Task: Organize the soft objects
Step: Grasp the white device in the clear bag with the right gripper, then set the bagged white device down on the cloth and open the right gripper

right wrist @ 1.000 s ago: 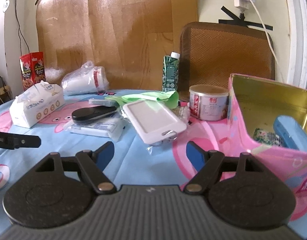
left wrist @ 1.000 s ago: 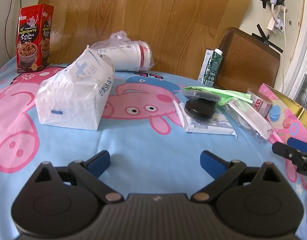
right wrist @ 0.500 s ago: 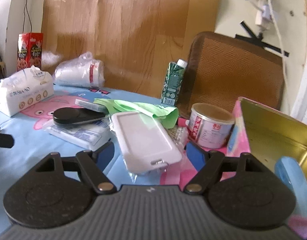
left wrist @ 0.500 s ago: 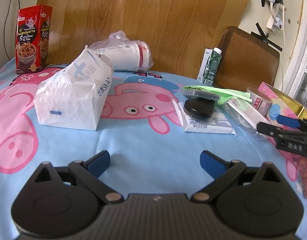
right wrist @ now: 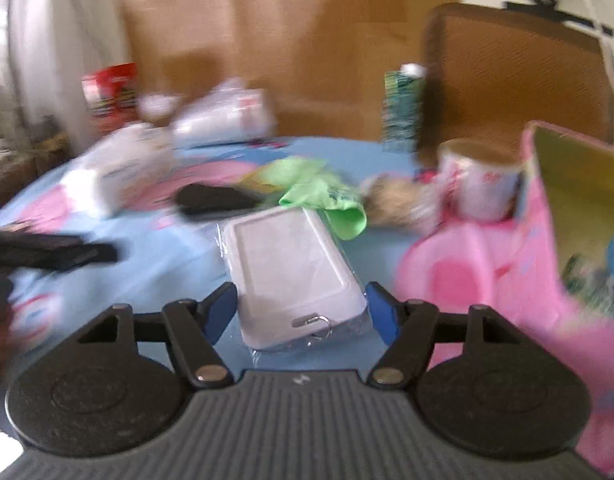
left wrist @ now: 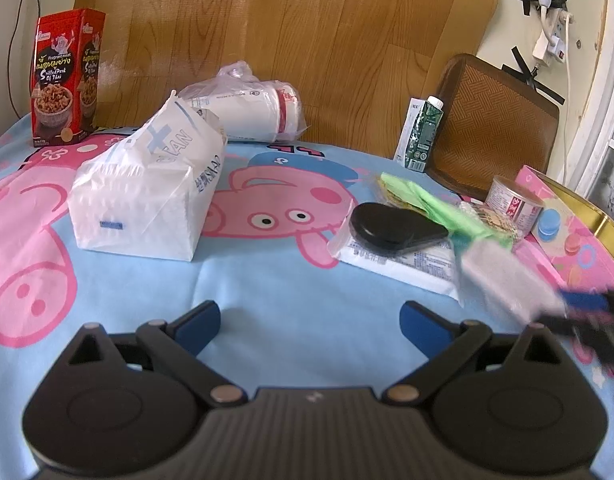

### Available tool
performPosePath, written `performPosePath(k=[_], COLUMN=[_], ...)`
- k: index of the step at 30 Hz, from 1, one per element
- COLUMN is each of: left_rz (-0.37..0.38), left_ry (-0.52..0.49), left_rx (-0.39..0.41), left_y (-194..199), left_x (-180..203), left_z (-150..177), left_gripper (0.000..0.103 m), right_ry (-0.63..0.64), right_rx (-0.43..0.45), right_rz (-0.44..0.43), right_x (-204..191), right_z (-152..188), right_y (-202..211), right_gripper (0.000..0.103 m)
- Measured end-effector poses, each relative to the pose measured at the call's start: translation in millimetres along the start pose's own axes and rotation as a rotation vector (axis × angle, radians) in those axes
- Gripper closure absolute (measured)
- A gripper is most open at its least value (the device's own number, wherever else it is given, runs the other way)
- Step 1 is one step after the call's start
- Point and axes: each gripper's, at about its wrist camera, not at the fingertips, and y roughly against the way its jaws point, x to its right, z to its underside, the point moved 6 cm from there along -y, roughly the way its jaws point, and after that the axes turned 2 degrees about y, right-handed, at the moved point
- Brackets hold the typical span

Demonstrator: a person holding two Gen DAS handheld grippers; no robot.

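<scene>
A white flat case in clear plastic wrap (right wrist: 293, 276) lies on the blue cartoon tablecloth, its near end between the open blue fingers of my right gripper (right wrist: 301, 316); whether they touch it is unclear. In the left wrist view it shows blurred (left wrist: 503, 276) with the right gripper (left wrist: 579, 312) at it. My left gripper (left wrist: 309, 320) is open and empty over bare cloth. A white tissue pack (left wrist: 147, 204) stands at left. A green bag (right wrist: 323, 200), a black case (left wrist: 391, 228) and a flat white packet (left wrist: 399, 264) lie mid-table.
A pink tin box (right wrist: 547, 248) stands open at the right with a can (right wrist: 479, 184) beside it. A red snack box (left wrist: 67, 76), bagged paper cups (left wrist: 259, 108) and a green carton (left wrist: 423, 136) stand at the back. A chair back (left wrist: 495, 128) is behind.
My right gripper has moved forward and down until its fingers flank the near end of the white case. The right view is blurred with motion. The left gripper has barely moved.
</scene>
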Motion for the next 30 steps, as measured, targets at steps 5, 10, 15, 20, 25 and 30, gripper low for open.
performPosePath(k=[5, 10, 15, 20, 25, 30], left_rz=[-0.008, -0.012, -0.019, -0.026, -0.039, -0.035], left_ry=[-0.008, -0.011, -0.017, -0.023, -0.033, -0.028], left_rx=[-0.002, -0.002, -0.004, -0.006, -0.01, -0.011], left_y=[0, 1, 0, 0, 0, -1], left_x=[2, 2, 2, 3, 5, 5], left_z=[1, 2, 2, 2, 2, 2], left_gripper=[0.004, 0.004, 0.004, 0.004, 0.004, 0.004], right_ry=[0.034, 0.084, 0.078, 0.067, 0.08, 0.092], right_rx=[0.008, 0.042, 0.047, 0.048, 0.049, 0.049], right_rz=[-0.104, -0.08, -0.062, -0.061, -0.065, -0.067], right_x=[-42, -54, -45, -41, -44, -46], right_z=[20, 23, 23, 27, 31, 32], right_y=[18, 24, 27, 27, 27, 27], right_gripper=[0.03, 0.025, 0.022, 0.02, 0.019, 0.019])
